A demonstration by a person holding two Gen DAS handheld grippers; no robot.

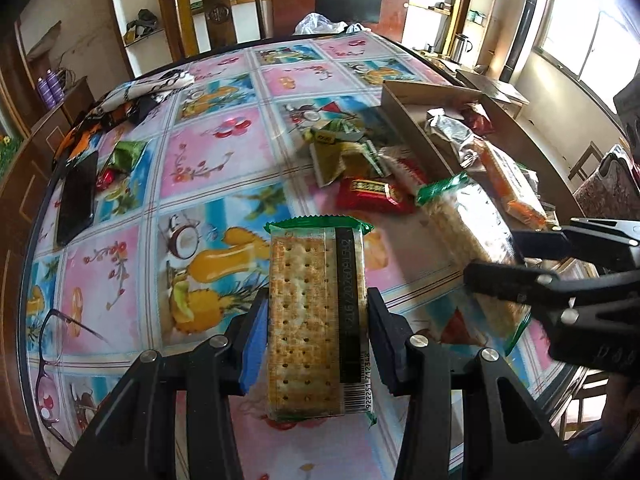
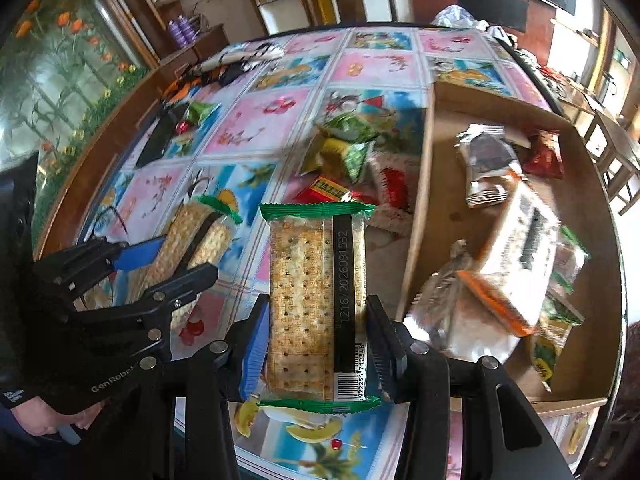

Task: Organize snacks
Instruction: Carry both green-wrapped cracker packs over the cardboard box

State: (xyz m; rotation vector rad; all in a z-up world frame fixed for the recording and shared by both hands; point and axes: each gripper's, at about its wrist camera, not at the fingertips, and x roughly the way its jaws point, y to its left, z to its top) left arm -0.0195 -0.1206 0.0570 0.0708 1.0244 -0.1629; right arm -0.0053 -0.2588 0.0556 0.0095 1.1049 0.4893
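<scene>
My left gripper (image 1: 318, 302) is shut on a green-edged cracker pack (image 1: 308, 264), held lengthwise between the pads above the flowered tablecloth (image 1: 200, 160). My right gripper (image 2: 318, 308) is shut on a matching cracker pack (image 2: 308, 248) just left of the cardboard box (image 2: 416, 240). Each shows in the other's view: the right gripper (image 1: 494, 256) with its pack (image 1: 460, 220) at the right of the left wrist view, the left gripper (image 2: 186, 260) with its pack (image 2: 208, 232) at the left of the right wrist view. A hand (image 2: 44, 420) grips the left tool.
The open box (image 1: 404, 120) holds several wrapped snacks. A heap of green packets (image 1: 340, 152) and a red packet (image 1: 372, 196) lies beside its left wall. A phone (image 1: 78, 200), glasses (image 1: 48, 360) and a patterned cloth (image 1: 132, 96) sit toward the table's left edge.
</scene>
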